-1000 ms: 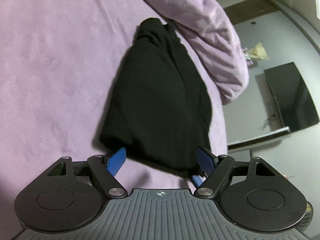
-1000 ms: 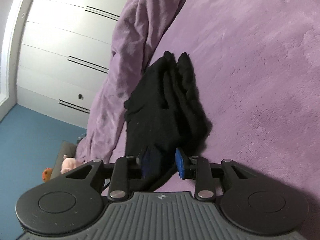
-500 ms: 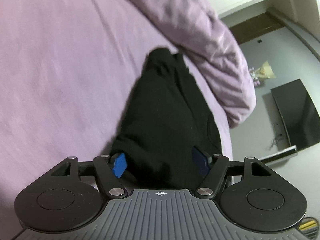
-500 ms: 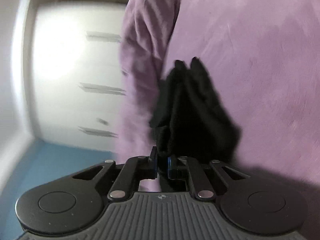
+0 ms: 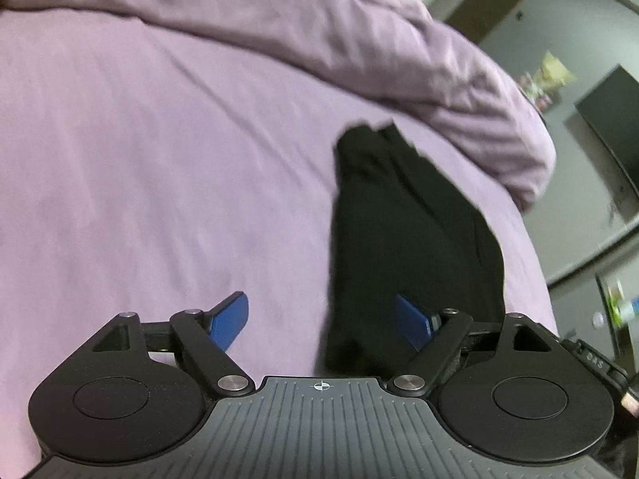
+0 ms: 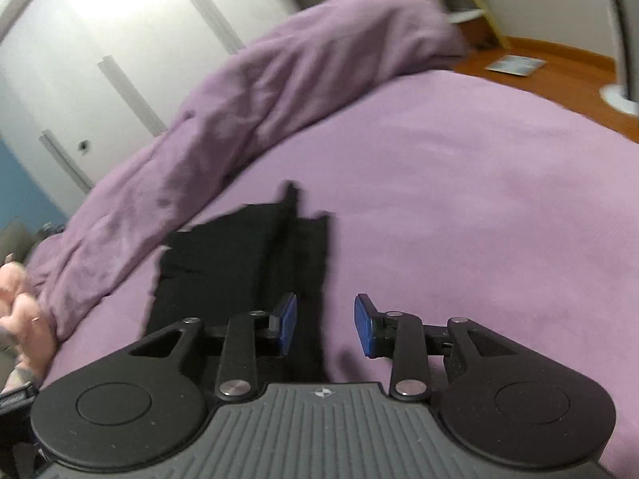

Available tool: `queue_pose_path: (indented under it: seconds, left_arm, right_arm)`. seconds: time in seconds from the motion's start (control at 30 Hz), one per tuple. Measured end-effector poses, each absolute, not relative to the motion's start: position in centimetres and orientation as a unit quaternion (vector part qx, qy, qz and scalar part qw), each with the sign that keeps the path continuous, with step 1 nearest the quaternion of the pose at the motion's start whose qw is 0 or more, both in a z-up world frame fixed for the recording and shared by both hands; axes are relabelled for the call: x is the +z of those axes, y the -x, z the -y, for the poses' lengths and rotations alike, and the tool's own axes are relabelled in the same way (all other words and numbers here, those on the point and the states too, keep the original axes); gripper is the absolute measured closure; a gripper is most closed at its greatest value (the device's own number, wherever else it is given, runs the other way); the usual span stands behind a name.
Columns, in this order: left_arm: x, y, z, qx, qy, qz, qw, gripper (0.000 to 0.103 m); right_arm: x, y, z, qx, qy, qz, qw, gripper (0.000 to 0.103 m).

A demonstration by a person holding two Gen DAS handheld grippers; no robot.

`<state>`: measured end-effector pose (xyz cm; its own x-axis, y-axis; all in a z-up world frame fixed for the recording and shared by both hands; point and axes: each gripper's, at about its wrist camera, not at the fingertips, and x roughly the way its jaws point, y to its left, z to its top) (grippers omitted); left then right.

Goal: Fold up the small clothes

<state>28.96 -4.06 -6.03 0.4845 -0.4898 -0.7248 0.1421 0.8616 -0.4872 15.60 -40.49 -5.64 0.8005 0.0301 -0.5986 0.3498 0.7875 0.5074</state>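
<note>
One black garment (image 5: 411, 231) lay folded into a long, narrow shape on the purple bed (image 5: 159, 159), its far end showing two small tips and a lengthwise crease running down the middle. In the right wrist view the same garment (image 6: 239, 263) sat flat on the sheet with a squared upper edge, close beside the rumpled purple duvet (image 6: 259, 92) heaped along the far side of the bed. The left gripper (image 5: 321, 321) hung low over the near end of the cloth with its jaws wide apart, the right blue pad (image 5: 413, 321) over the black fabric and the left pad (image 5: 229, 319) over bare sheet; nothing was pinched between them. The right gripper (image 6: 325, 325) likewise had its jaws apart and gripped nothing, its left pad (image 6: 286, 323) above the garment's near edge and the other pad (image 6: 365, 325) over the purple sheet just beside it. Beyond the bed, the left wrist view showed a dark television screen (image 5: 611, 127) on a grey wall, and the right wrist view showed white wardrobe doors (image 6: 120, 40), a wooden surface (image 6: 539, 68) past the bed's far corner, and a blurred pink soft toy (image 6: 20, 303) at the left edge.
</note>
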Motion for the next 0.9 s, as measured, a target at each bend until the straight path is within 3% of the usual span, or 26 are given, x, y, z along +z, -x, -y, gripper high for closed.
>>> queue_pose_path:
  seconds: [0.23, 0.43, 0.53, 0.6, 0.67, 0.9]
  left_arm:
    - [-6.5, -35.9, 10.5, -0.127, 0.173, -0.439, 0.873, 0.018]
    - [-8.6, -39.5, 17.3, -0.104, 0.08, -0.395, 0.909, 0.017]
    - [-9.4, -40.8, 19.8, -0.086, 0.037, -0.377, 0.922, 0.013]
    - [-10.7, -41.6, 21.1, -0.076, 0.012, -0.388, 0.918, 0.009]
    - [-11.7, -41.9, 21.7, -0.07, -0.003, -0.386, 0.92, 0.0]
    - [-11.5, -41.6, 19.2, -0.098, 0.042, -0.402, 0.909, 0.0]
  right_arm:
    - [-5.2, -27.5, 34.7, -0.009, -0.195, -0.313, 0.929, 0.071]
    - [-7.3, -33.1, 33.9, -0.061, -0.121, -0.334, 0.933, 0.078]
    - [-8.6, -34.6, 35.1, -0.083, -0.123, -0.332, 0.932, 0.082]
    - [-9.7, -34.8, 36.5, -0.099, -0.141, -0.329, 0.929, 0.073]
    - [-10.5, -35.3, 37.8, -0.108, -0.177, -0.326, 0.922, 0.071]
    - [-10.7, -34.5, 39.2, -0.089, -0.221, -0.32, 0.917, 0.07]
